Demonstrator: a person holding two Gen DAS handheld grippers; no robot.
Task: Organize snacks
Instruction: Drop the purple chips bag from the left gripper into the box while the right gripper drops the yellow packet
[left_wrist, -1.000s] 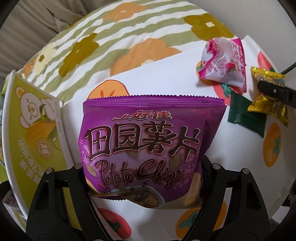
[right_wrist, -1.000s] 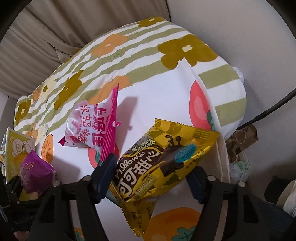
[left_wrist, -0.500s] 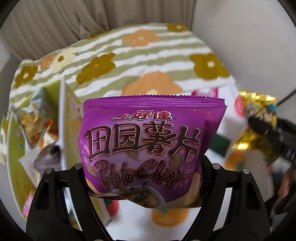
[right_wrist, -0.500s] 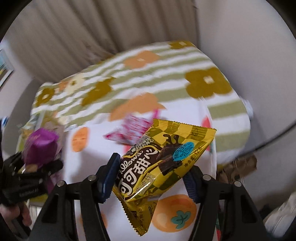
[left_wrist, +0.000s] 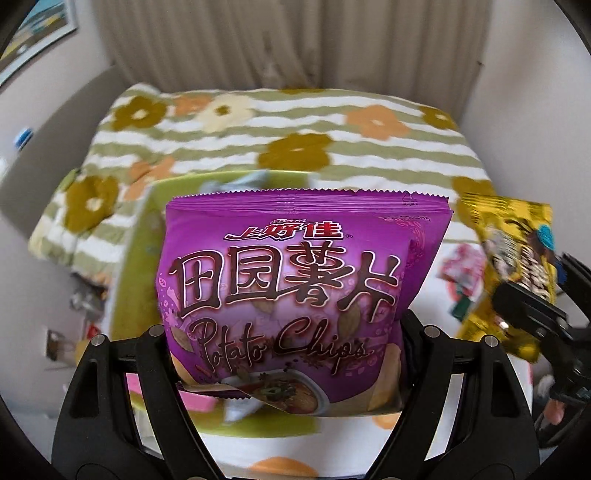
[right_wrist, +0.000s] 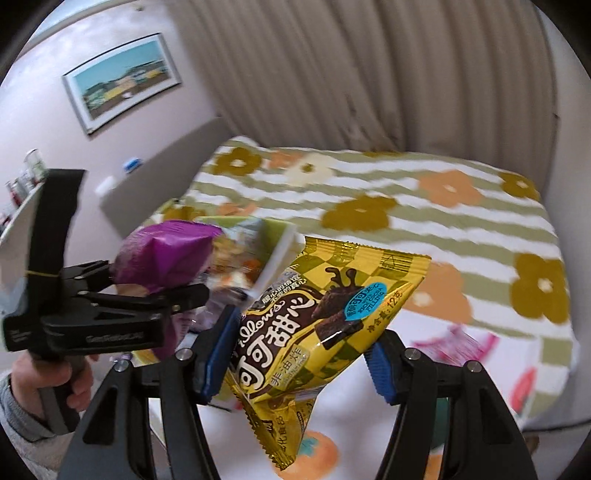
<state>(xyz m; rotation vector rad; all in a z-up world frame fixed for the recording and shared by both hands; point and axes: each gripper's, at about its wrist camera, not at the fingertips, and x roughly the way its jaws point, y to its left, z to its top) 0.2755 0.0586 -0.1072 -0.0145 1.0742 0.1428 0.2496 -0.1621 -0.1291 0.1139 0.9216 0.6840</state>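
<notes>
Two packets aloft over green cardboard box (left_wrist: 133, 258): left gripper (left_wrist: 288, 354) pinching glossy purple potato-chip bag (left_wrist: 295, 288); right gripper (right_wrist: 299, 354) pinching yellow checkered foil snack packet (right_wrist: 325, 325). Risk: slick foil slipping from jaws, landing beside box.

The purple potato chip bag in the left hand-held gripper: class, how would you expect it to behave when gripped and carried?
The purple potato chip bag looks puffed with air, so probably light for its size. Its glossy film may slip in the left hand-held gripper. The chips inside are likely fragile, so a hard squeeze could crush them.
</notes>
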